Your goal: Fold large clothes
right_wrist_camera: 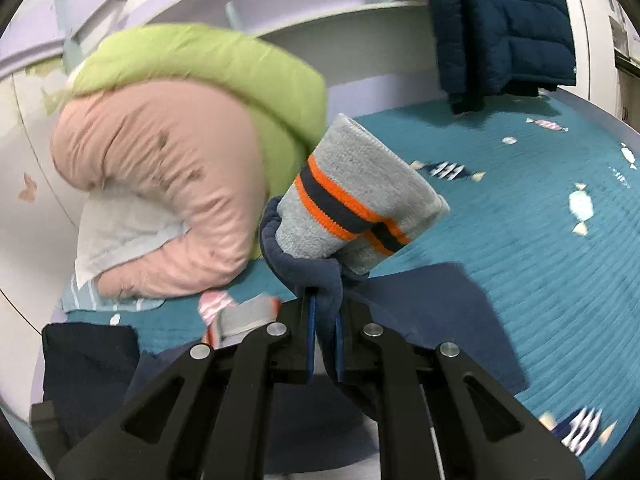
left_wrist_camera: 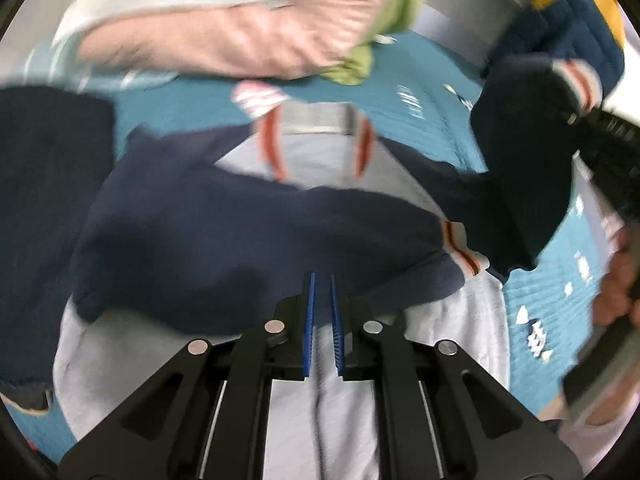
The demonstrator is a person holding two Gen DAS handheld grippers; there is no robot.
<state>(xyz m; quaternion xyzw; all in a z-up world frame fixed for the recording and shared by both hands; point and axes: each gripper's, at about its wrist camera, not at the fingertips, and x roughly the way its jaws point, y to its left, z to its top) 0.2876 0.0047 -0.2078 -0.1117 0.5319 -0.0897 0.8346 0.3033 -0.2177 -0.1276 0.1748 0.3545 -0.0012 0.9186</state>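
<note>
A grey sweatshirt (left_wrist_camera: 316,160) with navy sleeves lies flat on the teal bed cover (left_wrist_camera: 432,120). Its left navy sleeve (left_wrist_camera: 240,240) is folded across the body, its striped cuff (left_wrist_camera: 464,250) at the right. My left gripper (left_wrist_camera: 322,280) hovers just above that sleeve, its blue pads nearly together with nothing between them. My right gripper (right_wrist_camera: 324,300) is shut on the other navy sleeve (right_wrist_camera: 308,268) and holds it lifted; its grey cuff (right_wrist_camera: 356,196) with orange and navy stripes stands up above the pads. In the left wrist view this lifted sleeve (left_wrist_camera: 520,152) hangs at the right.
A pink and green duvet (right_wrist_camera: 172,160) with a white pillow (right_wrist_camera: 116,228) is bundled at the head of the bed. A navy padded jacket (right_wrist_camera: 500,24) hangs at the back right. A dark folded garment (left_wrist_camera: 48,184) lies left of the sweatshirt. White shelving (right_wrist_camera: 320,16) runs behind the bed.
</note>
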